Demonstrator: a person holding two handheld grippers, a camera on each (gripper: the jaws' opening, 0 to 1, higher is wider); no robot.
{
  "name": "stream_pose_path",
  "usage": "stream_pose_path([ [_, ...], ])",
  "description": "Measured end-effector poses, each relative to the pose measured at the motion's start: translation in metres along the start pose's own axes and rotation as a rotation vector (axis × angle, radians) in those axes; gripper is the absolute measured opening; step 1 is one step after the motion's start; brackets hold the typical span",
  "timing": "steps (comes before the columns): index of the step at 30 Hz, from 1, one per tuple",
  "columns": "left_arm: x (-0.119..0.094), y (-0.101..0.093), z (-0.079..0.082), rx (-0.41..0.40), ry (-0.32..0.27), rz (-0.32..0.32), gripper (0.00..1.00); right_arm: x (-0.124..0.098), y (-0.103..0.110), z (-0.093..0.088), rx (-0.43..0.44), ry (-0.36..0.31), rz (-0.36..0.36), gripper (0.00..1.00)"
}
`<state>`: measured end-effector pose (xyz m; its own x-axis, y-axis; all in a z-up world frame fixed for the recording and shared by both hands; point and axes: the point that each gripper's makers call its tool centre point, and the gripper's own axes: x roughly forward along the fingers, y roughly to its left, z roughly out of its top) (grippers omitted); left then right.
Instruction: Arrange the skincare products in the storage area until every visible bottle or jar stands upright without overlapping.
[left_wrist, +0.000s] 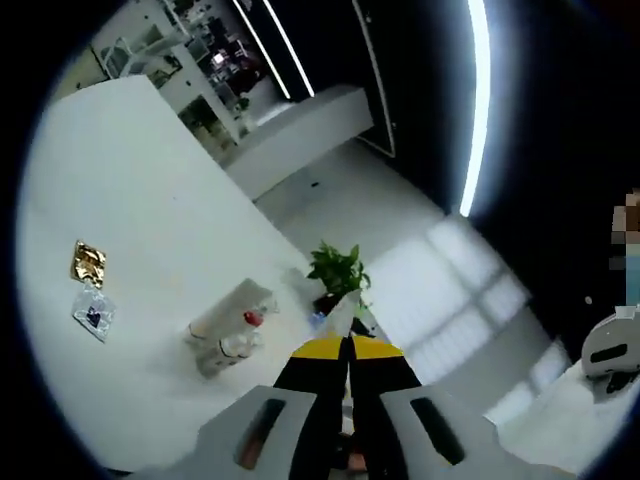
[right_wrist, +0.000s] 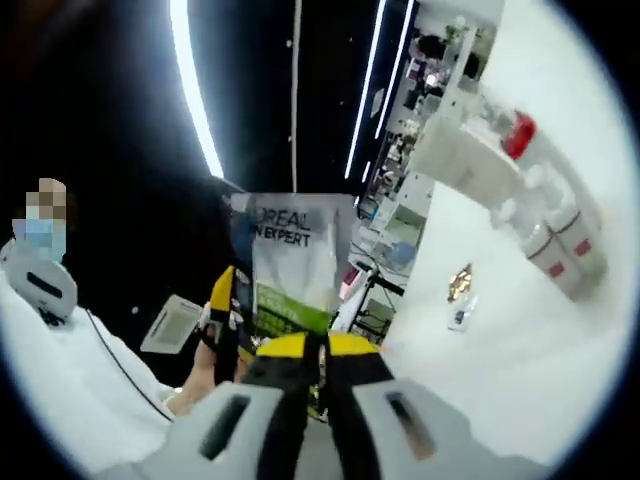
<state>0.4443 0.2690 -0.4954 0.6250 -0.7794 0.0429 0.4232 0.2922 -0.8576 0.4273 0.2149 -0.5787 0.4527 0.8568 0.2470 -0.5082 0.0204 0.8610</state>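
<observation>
Tabletop: the white tabletop (left_wrist: 140, 200) carries the skincare things; in the right gripper view it shows rolled to the right side (right_wrist: 500, 300).
Carton: your right gripper (right_wrist: 305, 345) is clamped on the lower end of a white L'Oréal Men Expert carton (right_wrist: 295, 260), lifted off the tabletop and standing roughly upright in that view. Judge it light and stiff but crushable, so you squeeze only enough to hold; the smooth printed card may slip between the fingers (right_wrist: 275, 350). Across the narrow sides, low down, is the best hold for setting it upright.
Bottle cluster: white bottles with a red cap (left_wrist: 228, 330) lie on their sides on the tabletop, touching one another, just beside the left gripper (left_wrist: 348, 345); they appear again in the right gripper view (right_wrist: 545, 220). They look like rigid plastic, light, round and prone to roll, so you take each one across the body near its middle.
Left gripper: its fingers (left_wrist: 375, 350) are pressed together with nothing between them.
Potted plant: a small green plant (left_wrist: 338, 270) stands just beyond the left fingertips; keep clear of it.
Sachets: a gold sachet (left_wrist: 88, 262) and a clear packet (left_wrist: 93, 312) lie flat, well apart from the bottles; thin and limp, hard to pinch.
</observation>
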Motion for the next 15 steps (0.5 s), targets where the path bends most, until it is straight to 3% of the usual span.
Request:
stream_pose_path([
  [8, -0.002, 0.012, 0.000, -0.009, -0.006, 0.017, 0.00, -0.019, 0.026, 0.016, 0.026, -0.052, 0.031, 0.00],
  [12, -0.002, 0.023, -0.013, 0.095, 0.050, 0.057, 0.00, -0.025, 0.040, 0.027, 0.028, -0.092, 0.047, 0.00],
  [15, 0.000, 0.023, -0.028, 0.169, 0.105, 0.045, 0.11, -0.026, 0.046, 0.033, 0.016, -0.108, 0.042, 0.00],
])
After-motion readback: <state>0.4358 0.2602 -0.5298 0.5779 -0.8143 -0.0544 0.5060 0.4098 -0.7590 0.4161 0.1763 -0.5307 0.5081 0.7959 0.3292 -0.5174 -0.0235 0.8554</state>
